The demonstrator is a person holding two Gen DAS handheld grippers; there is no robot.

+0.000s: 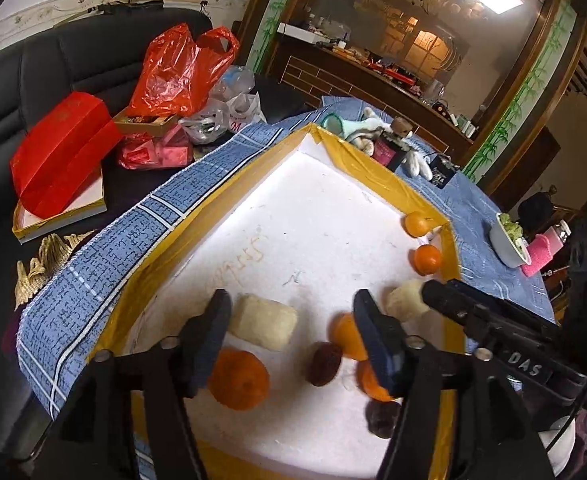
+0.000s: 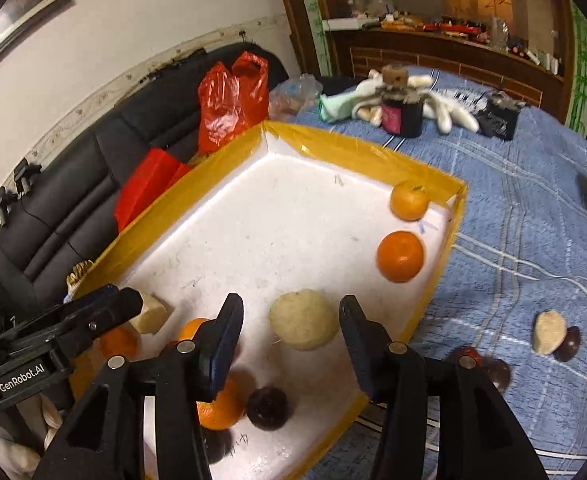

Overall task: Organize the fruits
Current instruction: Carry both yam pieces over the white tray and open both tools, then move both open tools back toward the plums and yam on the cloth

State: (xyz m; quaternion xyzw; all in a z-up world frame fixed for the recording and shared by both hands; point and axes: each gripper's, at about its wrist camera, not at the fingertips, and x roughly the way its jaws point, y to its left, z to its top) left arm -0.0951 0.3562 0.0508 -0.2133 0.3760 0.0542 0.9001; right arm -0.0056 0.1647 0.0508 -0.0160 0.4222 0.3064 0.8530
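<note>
Left wrist view shows the left hand-held gripper (image 1: 289,332) spread wide and holding nothing, its finger hiding part of an orange (image 1: 347,336) in the white tray (image 1: 317,216). The right hand-held gripper (image 2: 291,338) is apart too, empty. A pale fruit (image 2: 303,319) lies just past it. Farther off, two dark fruits (image 2: 569,344) on the blue cloth (image 2: 513,208) look blurry.
</note>
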